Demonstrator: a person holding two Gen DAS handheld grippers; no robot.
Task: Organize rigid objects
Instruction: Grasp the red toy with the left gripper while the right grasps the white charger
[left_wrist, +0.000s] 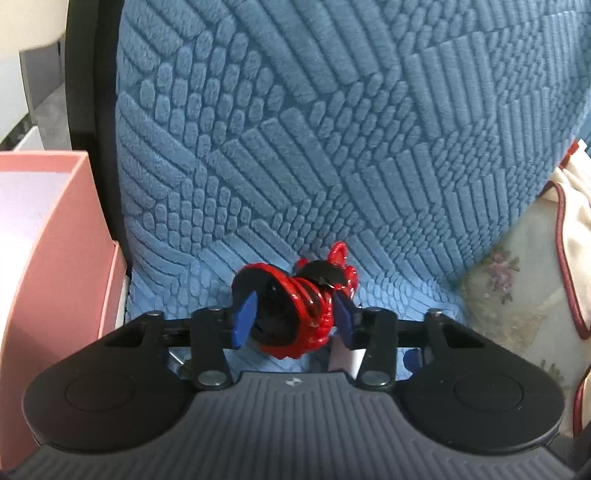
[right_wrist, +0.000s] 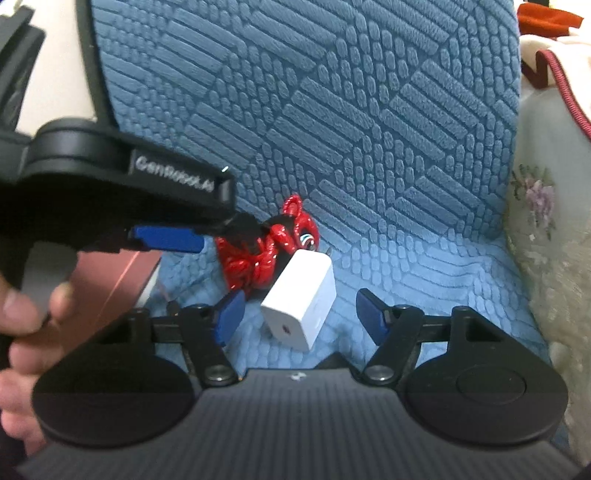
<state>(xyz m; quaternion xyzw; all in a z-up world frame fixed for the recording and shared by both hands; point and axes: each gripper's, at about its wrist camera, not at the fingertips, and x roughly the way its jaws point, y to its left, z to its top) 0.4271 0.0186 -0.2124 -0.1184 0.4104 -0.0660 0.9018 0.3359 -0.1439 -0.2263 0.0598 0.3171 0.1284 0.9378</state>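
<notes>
One red-and-black coiled toy (left_wrist: 295, 310) sits clenched in the left tongs (left_wrist: 293, 319); one white charger (right_wrist: 299, 299) lies between the released right tongs (right_wrist: 301, 319) on the blue cushion (right_wrist: 406, 258).

White charger (right_wrist: 300, 295) between open right claw (right_wrist: 301, 319), red-black toy (right_wrist: 264, 254) behind

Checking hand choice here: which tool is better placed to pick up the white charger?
Right. The white charger lies between the right tool's open fingers, untouched. The left tool already straddles the red and black toy, its pads at the toy's sides; whether they press is unclear.
</notes>
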